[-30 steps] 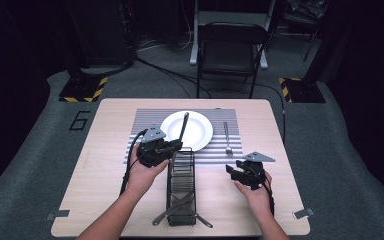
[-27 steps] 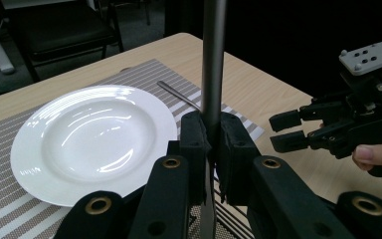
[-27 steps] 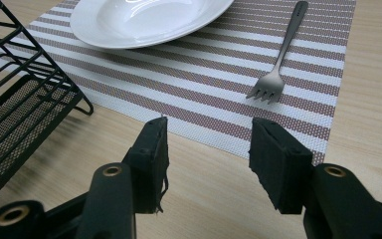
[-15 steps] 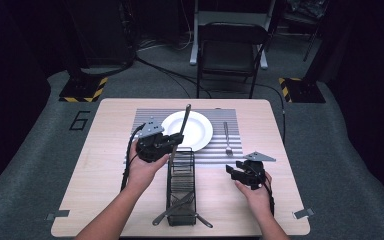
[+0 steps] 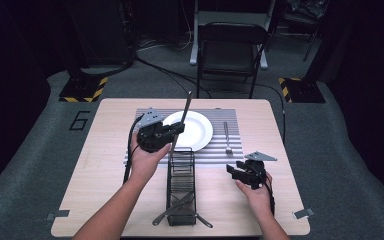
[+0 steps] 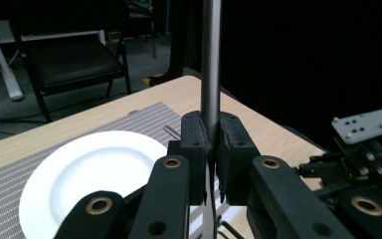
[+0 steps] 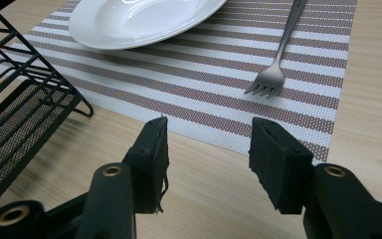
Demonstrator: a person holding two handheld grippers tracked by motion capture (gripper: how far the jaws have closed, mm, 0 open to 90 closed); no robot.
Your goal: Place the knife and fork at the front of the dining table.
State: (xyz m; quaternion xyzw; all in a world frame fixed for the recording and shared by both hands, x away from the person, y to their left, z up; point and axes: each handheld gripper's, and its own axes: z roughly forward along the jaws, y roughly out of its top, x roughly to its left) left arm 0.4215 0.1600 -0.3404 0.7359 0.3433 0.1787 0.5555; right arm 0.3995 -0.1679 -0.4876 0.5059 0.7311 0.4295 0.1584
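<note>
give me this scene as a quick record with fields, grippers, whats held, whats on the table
left gripper: shut on a long metal utensil, handle pointing up, above the rack
right gripper: open, nothing between the jaws, low over the table
rack: black wire caddy at table centre
plate: white, bare, on the striped placemat
fork: lying flat on the placemat beside the plate

We see the table lit brightly from overhead while the room toward twelve o'clock sinks into near black. In the high view the picture is soft and grainy. The white plate shows glare streaks in the right gripper view, the rack casts a soft shadow at nine o'clock, and both tongs blur up close.
</note>
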